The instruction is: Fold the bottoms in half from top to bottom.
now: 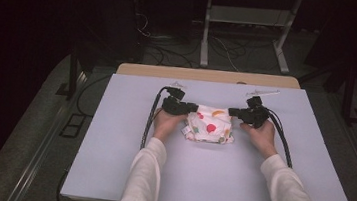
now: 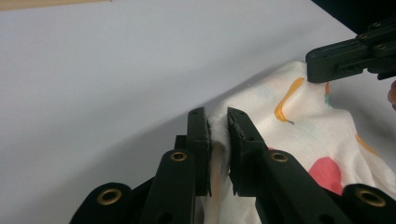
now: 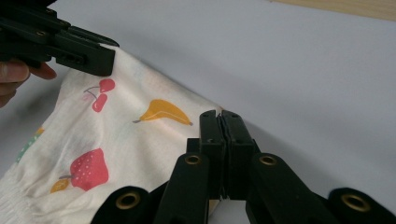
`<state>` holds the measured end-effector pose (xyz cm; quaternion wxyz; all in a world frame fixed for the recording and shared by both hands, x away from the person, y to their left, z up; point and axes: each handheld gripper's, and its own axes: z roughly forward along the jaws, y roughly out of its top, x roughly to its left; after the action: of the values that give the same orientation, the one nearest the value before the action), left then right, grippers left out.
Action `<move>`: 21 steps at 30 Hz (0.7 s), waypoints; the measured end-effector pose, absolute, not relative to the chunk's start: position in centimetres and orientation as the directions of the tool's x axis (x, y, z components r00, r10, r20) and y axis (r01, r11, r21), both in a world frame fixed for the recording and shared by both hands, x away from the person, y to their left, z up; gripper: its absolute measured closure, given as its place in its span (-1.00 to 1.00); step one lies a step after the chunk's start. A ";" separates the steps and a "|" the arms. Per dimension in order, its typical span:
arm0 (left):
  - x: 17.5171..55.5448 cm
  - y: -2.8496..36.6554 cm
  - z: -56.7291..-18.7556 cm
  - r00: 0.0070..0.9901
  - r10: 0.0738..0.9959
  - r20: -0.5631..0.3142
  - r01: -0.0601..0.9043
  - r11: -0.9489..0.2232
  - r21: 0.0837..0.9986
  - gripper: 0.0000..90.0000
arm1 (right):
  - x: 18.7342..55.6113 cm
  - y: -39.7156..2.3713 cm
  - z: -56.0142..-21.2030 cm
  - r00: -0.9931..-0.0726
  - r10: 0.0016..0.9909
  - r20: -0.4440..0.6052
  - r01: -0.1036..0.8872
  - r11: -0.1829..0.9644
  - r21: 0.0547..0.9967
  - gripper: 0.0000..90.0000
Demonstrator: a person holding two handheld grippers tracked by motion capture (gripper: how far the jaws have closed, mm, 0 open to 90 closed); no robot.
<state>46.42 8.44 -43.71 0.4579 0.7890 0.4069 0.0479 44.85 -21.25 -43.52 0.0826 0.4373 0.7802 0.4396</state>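
A small white cloth garment [image 1: 210,125] printed with fruit lies folded on the pale table [image 1: 218,185], near its middle. My left gripper [image 1: 191,108] is shut on the garment's left top corner; in the left gripper view a bunched fold of the cloth [image 2: 299,116] sits pinched in my left gripper [image 2: 217,122]. My right gripper [image 1: 234,112] is shut on the right top corner. In the right gripper view the jaws of my right gripper [image 3: 221,115] meet tightly on the edge of the cloth [image 3: 116,140]. The two grippers face each other across the garment.
The table's wooden far edge [image 1: 209,75] lies just beyond the grippers. Behind it stand a metal frame [image 1: 244,27] and loose cables [image 1: 171,54] on the dark floor. Black cables [image 1: 150,120] trail from both grippers toward the person. White sleeves [image 1: 143,177] enter from below.
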 end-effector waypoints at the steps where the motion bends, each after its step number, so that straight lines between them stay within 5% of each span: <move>1: 46.4 8.5 -43.7 0.663 0.687 -0.296 0.600 -0.252 0.759 0.76 | 45.0 -21.1 -43.5 -0.606 0.755 0.252 0.609 0.236 0.757 0.94; 12: 46.2 8.7 -44.3 0.641 0.717 -0.275 0.603 -0.248 0.758 0.73 | 46.2 -20.5 -44.1 -0.600 0.748 0.282 0.629 0.224 0.744 0.92; 17: 45.6 8.6 -44.4 0.611 0.772 -0.177 0.568 -0.271 0.777 0.36 | 45.9 -20.5 -44.0 -0.609 0.741 0.285 0.616 0.215 0.758 0.75; 21: 45.4 8.8 -44.4 0.599 0.776 -0.195 0.586 -0.260 0.768 -0.04 | 45.6 -20.5 -43.9 -0.616 0.736 0.281 0.605 0.214 0.767 0.41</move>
<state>45.44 8.81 -44.36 0.4271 0.7857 0.4334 0.1117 45.65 -20.49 -43.94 0.0721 0.4322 0.7757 0.4542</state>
